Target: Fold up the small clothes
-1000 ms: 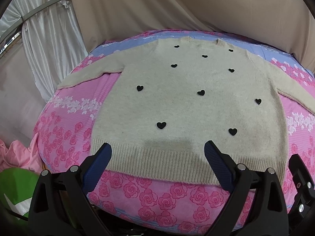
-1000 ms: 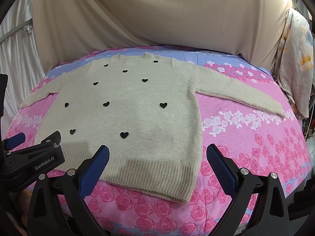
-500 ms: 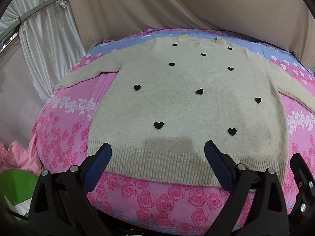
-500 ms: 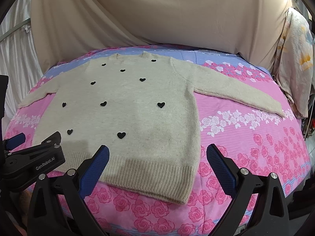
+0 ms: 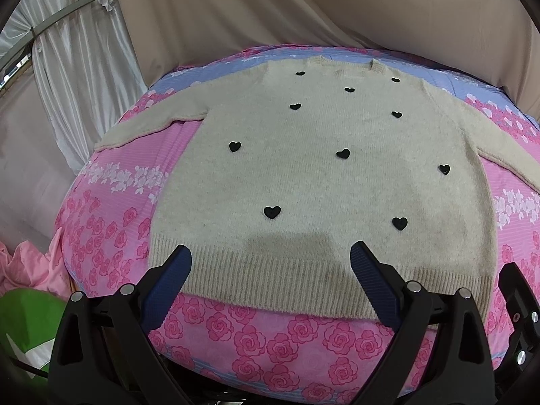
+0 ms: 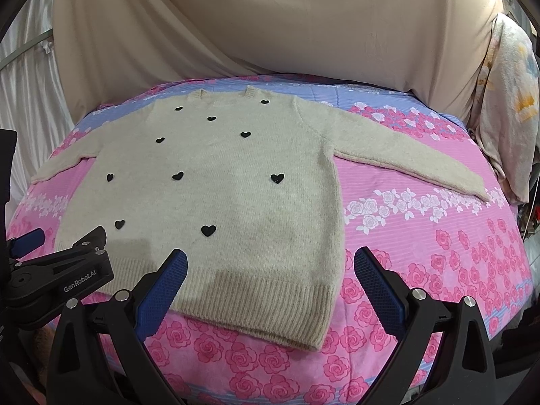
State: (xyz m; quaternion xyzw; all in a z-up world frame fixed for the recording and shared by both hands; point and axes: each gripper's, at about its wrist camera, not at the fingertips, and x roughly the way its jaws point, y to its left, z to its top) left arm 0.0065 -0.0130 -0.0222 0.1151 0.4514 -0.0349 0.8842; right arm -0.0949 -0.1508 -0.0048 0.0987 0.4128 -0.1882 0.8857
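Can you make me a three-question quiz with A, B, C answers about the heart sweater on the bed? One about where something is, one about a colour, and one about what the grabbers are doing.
1. Where is the sweater's ribbed hem?
A. by the far wall
B. at the near edge of the bed, closest to the grippers
C. hanging off the left side

2. What colour are the hearts on the sweater?
A. black
B. red
C. white

3. What are the left gripper and right gripper doing?
A. both pinching a sleeve
B. one open, one shut
C. both open, holding nothing

Answers: 1 B, the ribbing lies just beyond the blue fingertips. 2 A, the hearts look black on the beige knit. 3 C, each pair of fingers stands wide apart with no cloth between.
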